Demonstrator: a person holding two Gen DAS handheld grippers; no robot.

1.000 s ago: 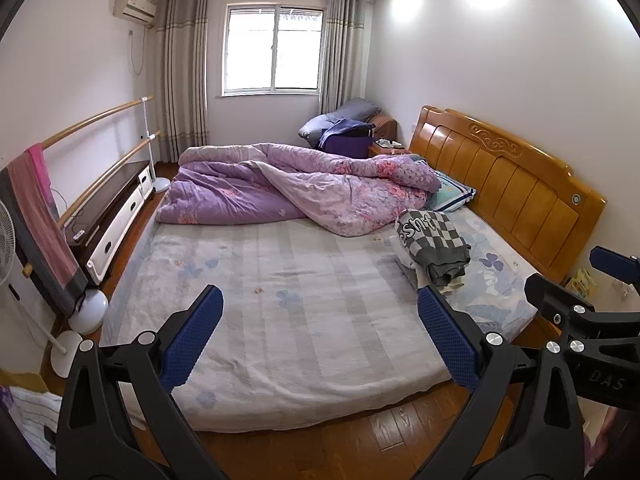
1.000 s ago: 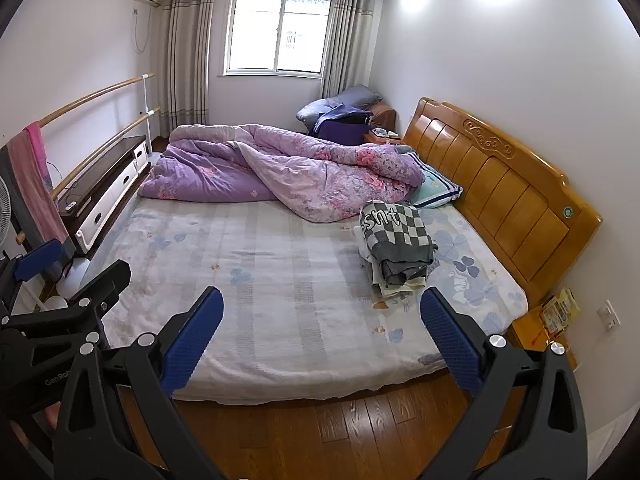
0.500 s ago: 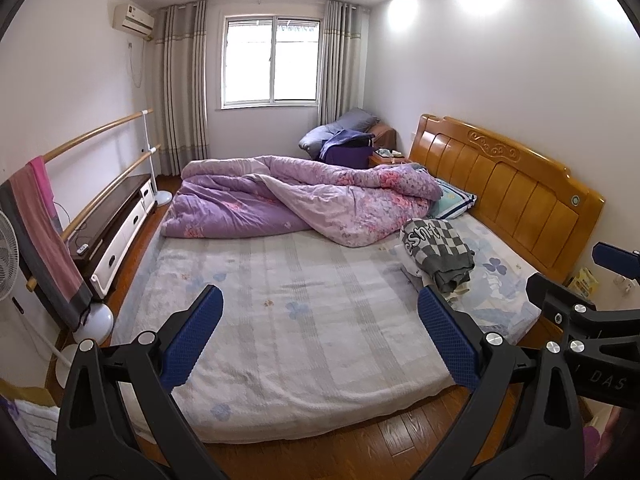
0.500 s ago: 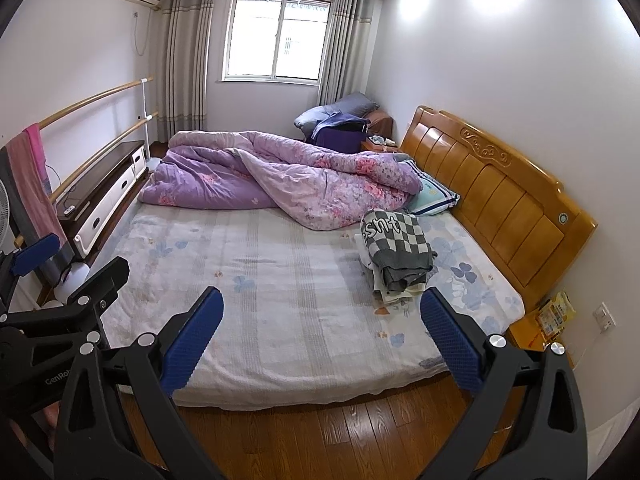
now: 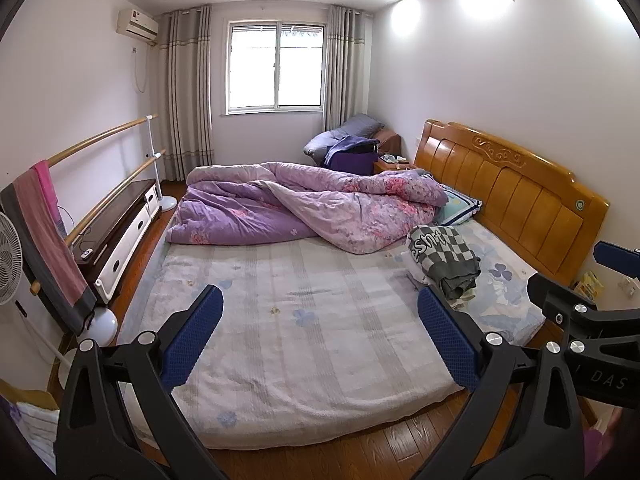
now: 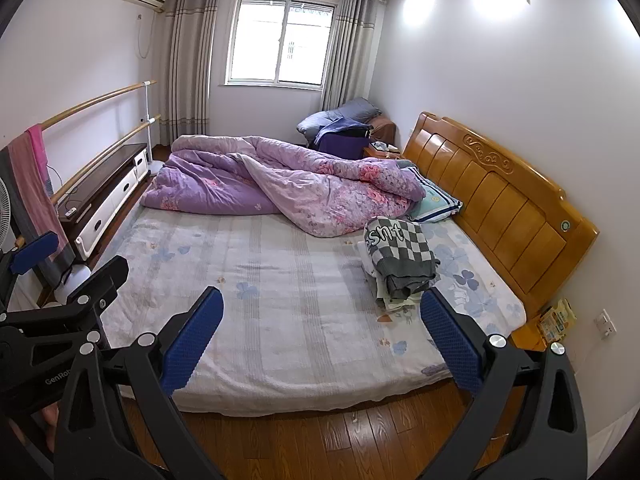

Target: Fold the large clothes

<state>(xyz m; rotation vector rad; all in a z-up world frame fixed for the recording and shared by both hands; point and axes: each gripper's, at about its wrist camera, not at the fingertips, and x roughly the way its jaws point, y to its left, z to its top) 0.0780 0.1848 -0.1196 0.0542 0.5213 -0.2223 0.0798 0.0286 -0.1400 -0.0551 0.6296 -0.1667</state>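
A folded grey-and-white checkered garment lies on top of a small stack of folded clothes at the right side of the bed, near the headboard; it also shows in the right wrist view. My left gripper is open and empty, held above the floor at the foot side of the bed. My right gripper is open and empty too, at the same distance from the bed. Each gripper shows at the edge of the other's view.
A crumpled purple floral duvet covers the far part of the bed. A wooden headboard stands at the right. A low TV cabinet, a rail with a hanging towel and a fan line the left wall.
Both grippers have drawn back and tilted up from the bed, so more ceiling and floor show. Both stay open and empty. Nothing on the bed has moved.
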